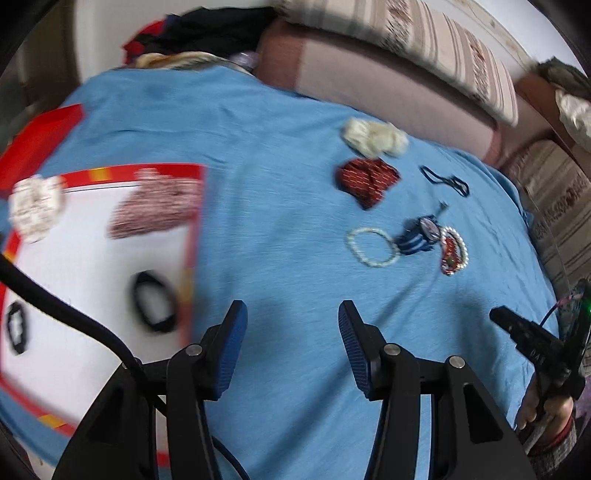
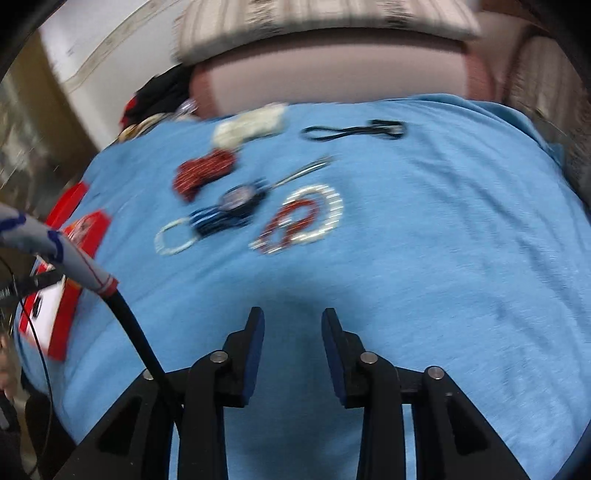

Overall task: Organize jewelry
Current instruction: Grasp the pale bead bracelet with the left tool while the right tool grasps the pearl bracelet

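Note:
Jewelry lies on a blue cloth [image 1: 280, 206]: a white bead bracelet [image 1: 372, 246], a blue piece [image 1: 419, 236], a red and pearl piece [image 1: 452, 251], a red beaded bundle [image 1: 367, 179], a cream bundle [image 1: 375, 137] and a dark cord [image 1: 445, 181]. A white tray with a red rim [image 1: 194, 236] at the left holds a pink bead pile [image 1: 155, 206], a white pile [image 1: 35, 206] and two black rings [image 1: 155, 301]. My left gripper [image 1: 292, 321] is open and empty over the cloth beside the tray. My right gripper [image 2: 292, 325] is open and empty, short of the red and pearl piece [image 2: 299, 218].
A pink cushion [image 1: 373, 77] and striped bolster [image 1: 436, 40] border the cloth's far side. Dark and red clothes [image 1: 177, 29] lie at the far left corner. The right gripper's tool shows at the right edge of the left wrist view [image 1: 535, 339].

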Demonstrator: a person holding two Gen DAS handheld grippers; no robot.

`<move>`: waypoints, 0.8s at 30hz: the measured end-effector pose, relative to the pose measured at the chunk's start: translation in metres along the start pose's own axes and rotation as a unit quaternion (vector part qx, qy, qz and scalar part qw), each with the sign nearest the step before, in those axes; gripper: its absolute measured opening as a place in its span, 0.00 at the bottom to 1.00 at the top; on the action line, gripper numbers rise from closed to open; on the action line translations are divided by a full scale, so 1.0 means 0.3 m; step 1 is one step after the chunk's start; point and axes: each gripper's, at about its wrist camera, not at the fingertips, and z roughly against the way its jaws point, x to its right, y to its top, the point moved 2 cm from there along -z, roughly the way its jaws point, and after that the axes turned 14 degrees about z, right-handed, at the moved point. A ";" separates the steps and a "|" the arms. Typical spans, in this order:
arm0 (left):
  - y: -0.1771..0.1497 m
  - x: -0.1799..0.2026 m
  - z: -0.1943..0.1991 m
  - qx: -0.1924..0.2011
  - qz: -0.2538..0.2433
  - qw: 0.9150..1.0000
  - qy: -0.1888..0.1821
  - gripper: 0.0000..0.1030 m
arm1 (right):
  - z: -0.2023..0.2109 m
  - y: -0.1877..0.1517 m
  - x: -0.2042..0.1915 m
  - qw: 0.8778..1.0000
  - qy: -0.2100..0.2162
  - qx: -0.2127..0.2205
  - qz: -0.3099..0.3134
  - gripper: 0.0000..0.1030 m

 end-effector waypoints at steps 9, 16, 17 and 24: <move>0.046 0.145 -0.219 -0.025 -0.028 0.999 -0.006 0.49 | -0.090 0.090 0.107 1.000 -0.002 0.013 -0.023 0.41; 0.080 0.202 -0.337 -0.041 -0.049 0.998 -0.010 0.49 | -0.199 0.163 0.137 1.000 0.006 0.005 -0.026 0.41; 0.082 0.207 -0.345 -0.040 -0.052 0.998 -0.010 0.49 | -0.212 0.172 0.138 1.000 0.006 0.003 -0.025 0.41; 0.088 0.265 -0.386 -0.022 -0.086 0.996 0.000 0.48 | -0.302 0.209 0.112 0.999 -0.028 -0.007 0.019 0.41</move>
